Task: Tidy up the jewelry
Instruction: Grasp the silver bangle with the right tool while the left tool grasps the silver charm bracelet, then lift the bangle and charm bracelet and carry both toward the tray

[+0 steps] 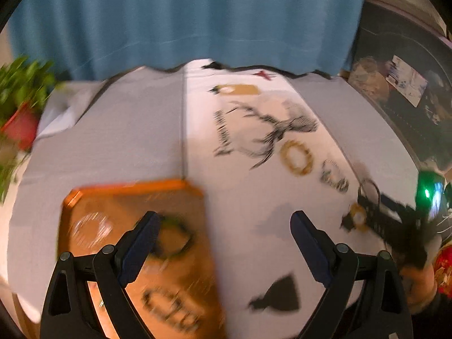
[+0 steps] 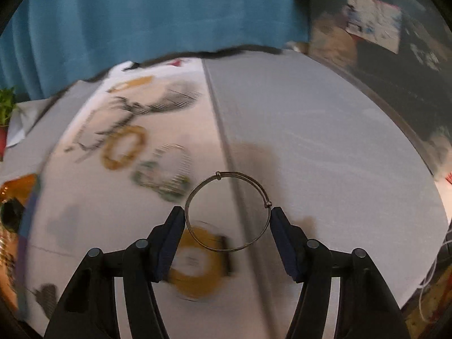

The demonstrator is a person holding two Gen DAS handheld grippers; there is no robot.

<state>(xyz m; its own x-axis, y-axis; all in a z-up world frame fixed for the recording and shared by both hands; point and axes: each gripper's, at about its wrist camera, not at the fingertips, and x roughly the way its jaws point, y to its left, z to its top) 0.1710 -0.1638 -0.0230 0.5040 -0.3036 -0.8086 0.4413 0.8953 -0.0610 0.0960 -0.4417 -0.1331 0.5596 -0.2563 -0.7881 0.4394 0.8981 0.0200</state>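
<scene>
Covering the table, a white deer-print cloth point(image 1: 254, 186) meets a blue curtain point(image 1: 183, 19) at twelve o'clock; left gripper point(image 1: 223, 226) gapes empty, right gripper point(image 2: 227, 220) pinches a thin bangle point(image 2: 217, 175).

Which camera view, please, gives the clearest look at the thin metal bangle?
The right wrist view: the thin metal bangle sits sharp and whole between the right gripper fingers, which touch its sides. In the left wrist view it is only a small blurred loop at the far right, amid motion blur.
</scene>
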